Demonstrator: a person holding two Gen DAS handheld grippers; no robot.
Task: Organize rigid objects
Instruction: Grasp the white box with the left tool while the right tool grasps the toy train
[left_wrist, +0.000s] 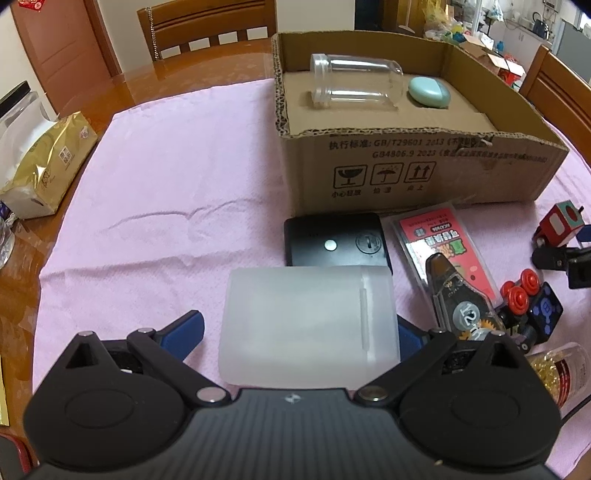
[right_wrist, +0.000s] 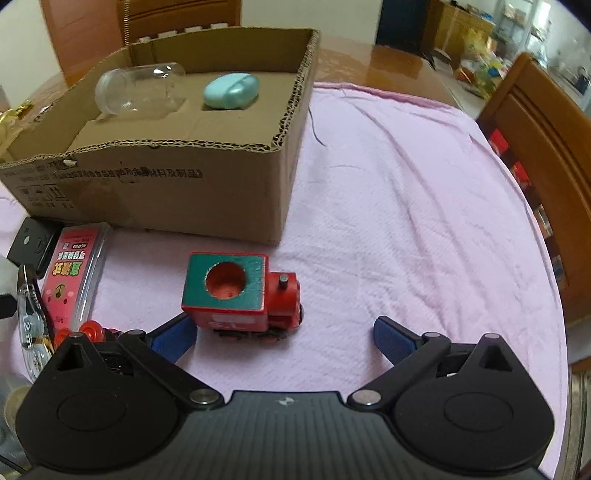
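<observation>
One frosted translucent box (left_wrist: 308, 325), rectangular, ridged lid.

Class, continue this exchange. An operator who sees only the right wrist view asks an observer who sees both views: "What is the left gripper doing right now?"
Observer: The left gripper is open around a frosted translucent plastic box. Its left finger stands apart from the box.
Operator: I see only the red wooden toy train ahead of my open right gripper. What lies beyond that frosted box?
Observer: A flat black rectangular device, lying just short of the brown cardboard box.
Operator: Anything to its left?
Observer: Only bare pink cloth there.
</observation>
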